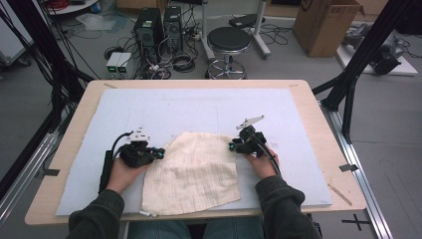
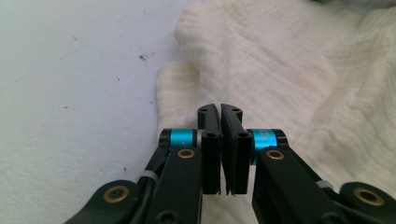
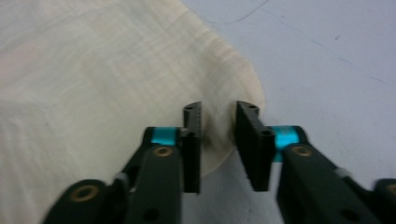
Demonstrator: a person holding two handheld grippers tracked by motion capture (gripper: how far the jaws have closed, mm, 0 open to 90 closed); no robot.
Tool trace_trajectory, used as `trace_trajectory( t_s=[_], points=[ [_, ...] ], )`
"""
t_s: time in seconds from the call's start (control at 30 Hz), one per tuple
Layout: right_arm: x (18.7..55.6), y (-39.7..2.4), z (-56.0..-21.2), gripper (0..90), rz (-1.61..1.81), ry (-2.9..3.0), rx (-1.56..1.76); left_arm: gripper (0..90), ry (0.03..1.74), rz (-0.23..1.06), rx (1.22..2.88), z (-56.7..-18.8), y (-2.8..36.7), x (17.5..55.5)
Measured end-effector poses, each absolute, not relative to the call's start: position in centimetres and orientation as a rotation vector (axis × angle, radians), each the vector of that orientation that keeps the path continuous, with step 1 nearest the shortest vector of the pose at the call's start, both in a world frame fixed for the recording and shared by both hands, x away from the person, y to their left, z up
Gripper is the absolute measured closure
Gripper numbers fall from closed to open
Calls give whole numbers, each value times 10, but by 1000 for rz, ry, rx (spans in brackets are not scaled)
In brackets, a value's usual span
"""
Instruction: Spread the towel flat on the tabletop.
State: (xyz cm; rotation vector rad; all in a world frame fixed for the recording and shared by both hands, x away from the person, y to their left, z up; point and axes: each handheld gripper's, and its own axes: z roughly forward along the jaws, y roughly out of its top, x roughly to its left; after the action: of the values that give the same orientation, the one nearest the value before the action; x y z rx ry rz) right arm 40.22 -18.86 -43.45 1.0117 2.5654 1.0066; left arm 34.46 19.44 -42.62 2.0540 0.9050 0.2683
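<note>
Partly, the right gripper (image 3: 218, 122) hides the cloth's (image 3: 93, 93) corner.

Your left gripper (image 1: 160, 152) sits low near the table's near-left part, held from behind by your left hand (image 1: 123, 173), its jaws pointing toward the right edge and nearly together, a slim gap between the pads. Your right gripper (image 1: 232, 146) mirrors it nearer the right edge, gripped by your right hand (image 1: 262, 163), pointing left, its jaws plainly apart. Both forearms come in over the near edge.
</note>
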Motion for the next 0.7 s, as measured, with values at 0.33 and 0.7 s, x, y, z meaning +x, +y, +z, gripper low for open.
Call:
trace_trajectory(
  t_s=[0.33,0.7],
  points=[
    [390,-196,-425,864,1029,2661,879,681,992,297,1932,-420,198,368],
    [391,-205,-427,863,1042,2669,869,772,1044,242,2008,-438,181,392]
  ],
)
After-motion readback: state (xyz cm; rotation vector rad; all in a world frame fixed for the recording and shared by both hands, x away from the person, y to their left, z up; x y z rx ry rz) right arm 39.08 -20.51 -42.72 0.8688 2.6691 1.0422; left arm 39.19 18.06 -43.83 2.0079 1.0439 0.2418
